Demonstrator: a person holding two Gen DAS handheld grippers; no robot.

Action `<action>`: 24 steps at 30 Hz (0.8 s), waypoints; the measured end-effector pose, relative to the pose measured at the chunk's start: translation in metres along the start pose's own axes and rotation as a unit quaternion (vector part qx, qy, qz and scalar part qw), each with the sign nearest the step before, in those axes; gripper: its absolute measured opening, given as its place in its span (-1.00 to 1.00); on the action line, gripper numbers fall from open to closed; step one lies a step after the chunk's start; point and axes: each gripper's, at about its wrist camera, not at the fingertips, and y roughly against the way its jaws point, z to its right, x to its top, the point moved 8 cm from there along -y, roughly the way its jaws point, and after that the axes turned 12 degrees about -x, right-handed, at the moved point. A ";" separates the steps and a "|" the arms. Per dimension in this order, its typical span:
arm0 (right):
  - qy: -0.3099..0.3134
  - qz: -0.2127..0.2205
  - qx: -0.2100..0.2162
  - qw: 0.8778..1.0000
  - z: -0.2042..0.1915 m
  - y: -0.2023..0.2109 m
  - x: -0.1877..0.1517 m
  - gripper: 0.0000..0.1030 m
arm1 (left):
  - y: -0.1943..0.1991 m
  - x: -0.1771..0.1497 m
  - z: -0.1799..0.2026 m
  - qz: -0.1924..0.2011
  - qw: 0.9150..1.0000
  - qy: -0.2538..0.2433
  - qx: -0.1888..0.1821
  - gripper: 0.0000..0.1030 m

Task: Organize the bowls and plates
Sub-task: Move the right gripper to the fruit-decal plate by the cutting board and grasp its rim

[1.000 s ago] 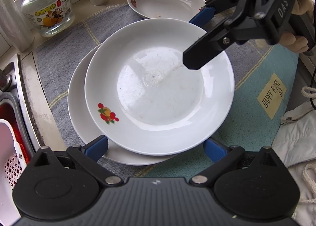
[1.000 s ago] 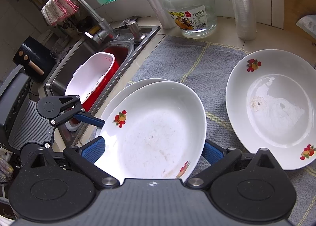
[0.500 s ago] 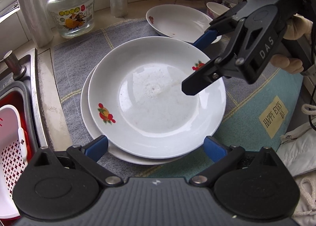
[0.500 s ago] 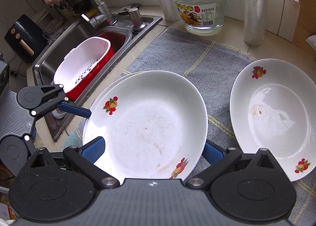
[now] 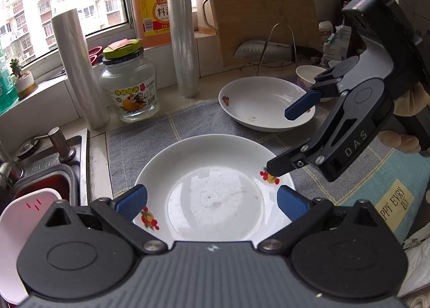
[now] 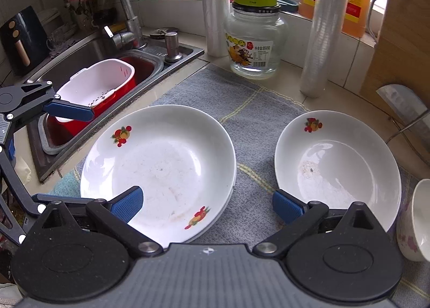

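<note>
Plates (image 6: 161, 162), two nested with faint smears on the upper one, are seen nearest on the grey mat (image 6: 250, 109) over the counter, beside the sink (image 6: 88, 55). The left tool (image 5: 212, 201) is held released above their near rim, grasping nothing; the right tool (image 6: 207, 204) is likewise spread and empty, between the stack and a third plate (image 6: 338, 162) just beyond. That third plate carries a dried patch of residue. If it is gripped by its thin glazed rim, it may be slipped or tilted, and the stack may be chipped when it is lowered. A small bowl (image 6: 418, 222) near the right tool could be knocked. Farther off, a white strainer (image 6: 99, 82) is set in a red basin, and a lidded jar (image 6: 255, 39) looks nearly empty.
</note>
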 end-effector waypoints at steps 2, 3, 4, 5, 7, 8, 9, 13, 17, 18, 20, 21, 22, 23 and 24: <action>-0.017 0.005 -0.025 1.000 0.013 0.007 -0.005 1.00 | -0.003 0.008 0.008 0.014 1.000 -0.009 0.000 0.98; -0.026 0.006 -0.035 0.999 0.019 0.010 -0.007 1.00 | -0.007 0.012 0.014 0.022 1.000 -0.012 -0.003 0.98; -0.034 0.007 -0.046 0.998 0.027 0.014 -0.010 1.00 | -0.010 0.016 0.018 0.029 0.999 -0.013 -0.008 0.98; -0.040 0.007 -0.059 0.997 0.035 0.017 -0.013 1.00 | -0.013 0.019 0.023 0.033 0.999 -0.013 -0.014 0.98; -0.049 0.008 -0.078 0.996 0.050 0.023 -0.016 1.00 | -0.021 0.026 0.032 0.039 0.999 -0.007 -0.024 0.98; -0.052 0.010 -0.084 0.995 0.058 0.026 -0.017 1.00 | -0.025 0.029 0.036 0.042 0.999 -0.005 -0.026 0.98; -0.053 0.013 -0.088 0.995 0.065 0.029 -0.017 1.00 | -0.029 0.033 0.041 0.044 0.999 -0.002 -0.023 0.98; -0.049 0.023 -0.097 0.994 0.096 0.037 -0.015 1.00 | -0.050 0.047 0.057 0.039 0.999 0.013 -0.010 0.98; -0.042 0.026 -0.080 0.996 0.120 0.034 -0.008 1.00 | -0.074 0.059 0.069 0.021 0.999 0.036 0.005 0.98; -0.040 0.025 -0.075 0.996 0.125 0.032 -0.006 1.00 | -0.079 0.061 0.070 0.018 0.999 0.036 0.006 0.98; -0.029 0.022 -0.065 0.997 0.133 0.027 0.000 1.00 | -0.093 0.065 0.073 -0.001 0.999 0.034 0.016 0.98; -0.025 0.022 -0.062 0.998 0.137 0.025 0.003 1.00 | -0.098 0.068 0.074 -0.006 0.999 0.030 0.019 0.98; -0.021 0.018 -0.055 0.998 0.141 0.022 0.006 1.00 | -0.104 0.069 0.075 -0.014 0.999 0.031 0.019 0.98; -0.018 0.013 -0.048 0.999 0.145 0.017 0.009 1.00 | -0.109 0.069 0.076 -0.025 0.999 0.033 0.019 0.98; -0.014 0.007 -0.041 0.999 0.150 0.013 0.011 1.00 | -0.114 0.069 0.077 -0.030 0.999 0.034 0.021 0.98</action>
